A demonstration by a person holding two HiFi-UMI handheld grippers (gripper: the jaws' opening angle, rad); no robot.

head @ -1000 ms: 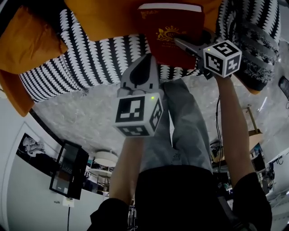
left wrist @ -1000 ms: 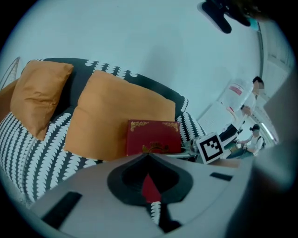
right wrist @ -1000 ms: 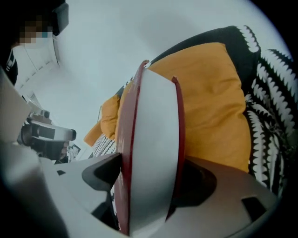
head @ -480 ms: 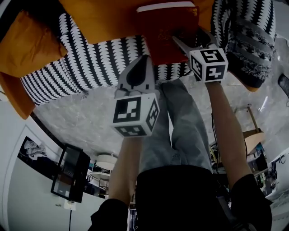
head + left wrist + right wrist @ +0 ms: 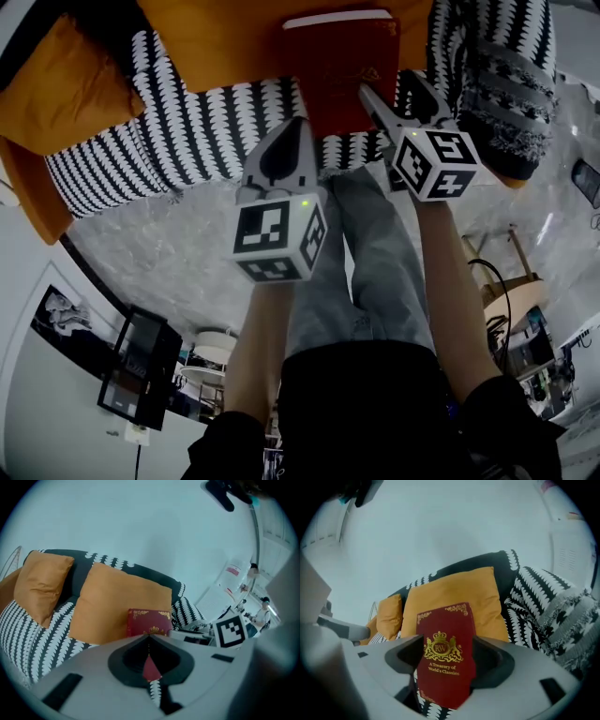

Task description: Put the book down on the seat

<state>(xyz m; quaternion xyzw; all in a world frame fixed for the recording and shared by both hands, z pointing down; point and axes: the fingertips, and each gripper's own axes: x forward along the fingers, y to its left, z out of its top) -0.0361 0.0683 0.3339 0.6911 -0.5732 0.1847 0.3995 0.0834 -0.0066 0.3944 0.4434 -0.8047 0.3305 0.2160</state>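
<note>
Right hand-held gripper (image 5: 387,86): wide, just narrowing, nothing between | book (image 5: 328,70) just ahead

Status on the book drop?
Left gripper shut, empty. Right gripper open, jaws just closing slightly, nothing gripped between. Book upright on seat, leaning on orange cushion. Nothing in the way.

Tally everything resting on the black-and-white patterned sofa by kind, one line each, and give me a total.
Red book: 1
Orange cushions, large and small: 2
Grey patterned throw: 1
Total: 4, leaving out an orange shape at the end of the sofa away from the throw, which I cannot identify.
</note>
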